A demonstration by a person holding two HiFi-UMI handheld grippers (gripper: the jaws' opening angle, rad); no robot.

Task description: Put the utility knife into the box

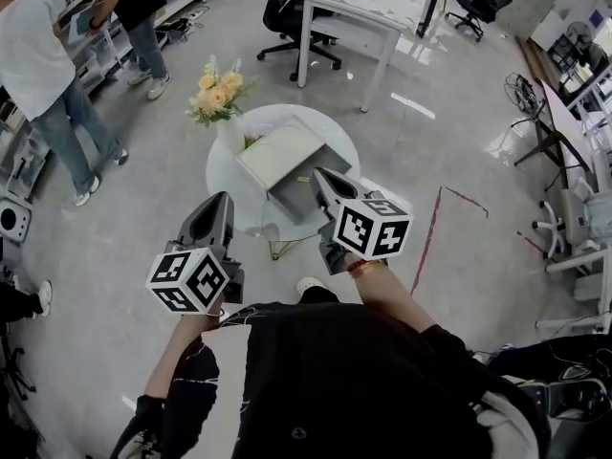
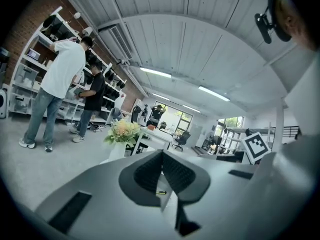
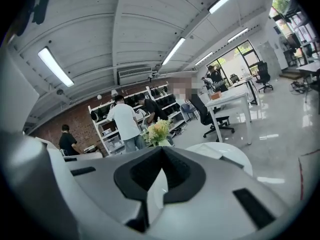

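A grey box (image 1: 290, 201) stands open on the round white table (image 1: 226, 175), its pale lid (image 1: 280, 150) tipped back. A small yellow-green utility knife (image 1: 302, 179) lies at the box's far edge, next to my right gripper's tip. My left gripper (image 1: 220, 199) hangs over the table's near left rim, shut and holding nothing. My right gripper (image 1: 318, 174) reaches over the box's right side, also shut and empty. In the left gripper view the jaws meet at the tips (image 2: 161, 154), and a yellow speck (image 2: 161, 192) that may be the knife shows below them. In the right gripper view the jaws (image 3: 162, 149) also touch.
A vase of orange and cream flowers (image 1: 218, 94) stands at the table's far left edge. Two people (image 1: 38, 75) work at shelves on the left. A white desk (image 1: 359, 8) and an office chair (image 1: 287, 12) stand behind. Red tape (image 1: 427, 228) marks the floor on the right.
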